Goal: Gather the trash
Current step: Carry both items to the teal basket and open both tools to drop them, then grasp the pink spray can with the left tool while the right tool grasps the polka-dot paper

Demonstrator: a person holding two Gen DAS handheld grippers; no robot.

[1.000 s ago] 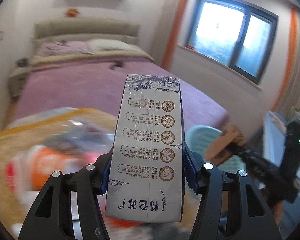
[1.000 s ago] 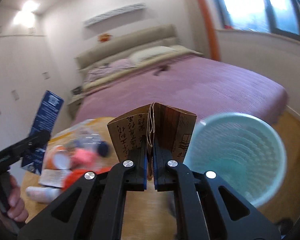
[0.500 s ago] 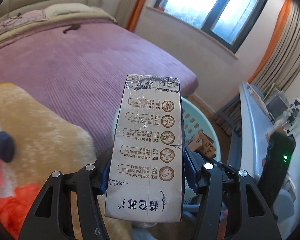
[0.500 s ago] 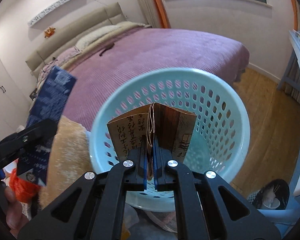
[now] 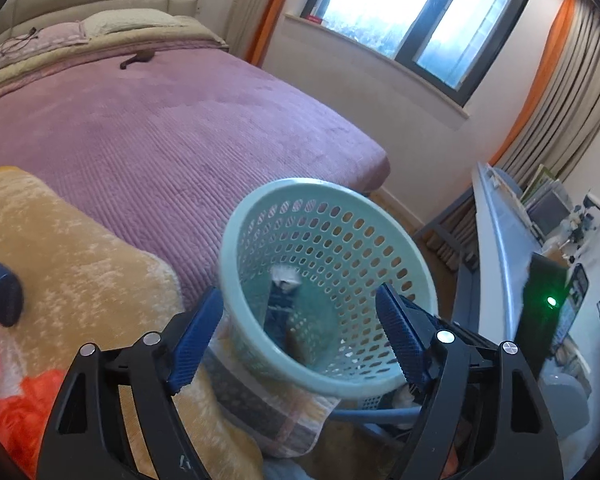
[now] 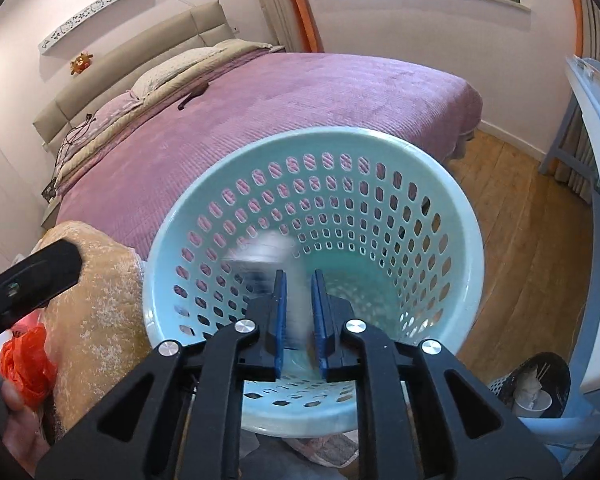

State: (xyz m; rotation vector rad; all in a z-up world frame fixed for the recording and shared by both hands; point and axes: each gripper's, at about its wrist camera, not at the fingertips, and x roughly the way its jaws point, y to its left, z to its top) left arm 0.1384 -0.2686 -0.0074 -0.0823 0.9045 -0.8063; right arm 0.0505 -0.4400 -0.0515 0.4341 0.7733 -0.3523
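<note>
A pale green perforated basket (image 5: 412, 264) stands by the bed; it also shows in the right wrist view (image 6: 432, 184). My left gripper (image 5: 300, 336) is open and empty just above its near rim. The blue and white carton (image 5: 282, 300) lies inside the basket, blurred in the right wrist view (image 6: 256, 256). A brown piece (image 5: 294, 346) shows in the basket below the carton. My right gripper (image 6: 299, 312) is over the basket, jaws a small gap apart, holding nothing.
A purple bed (image 5: 160, 128) lies behind the basket. A tan plush blanket (image 5: 80, 264) with orange plastic (image 5: 16, 412) is at the left. A white desk (image 5: 512, 264) stands at the right. A dark bin (image 6: 540, 384) sits on the wooden floor.
My left gripper has opened and the carton has dropped into the basket. My right gripper has let go of the brown paper bag, which has gone from between its fingers.
</note>
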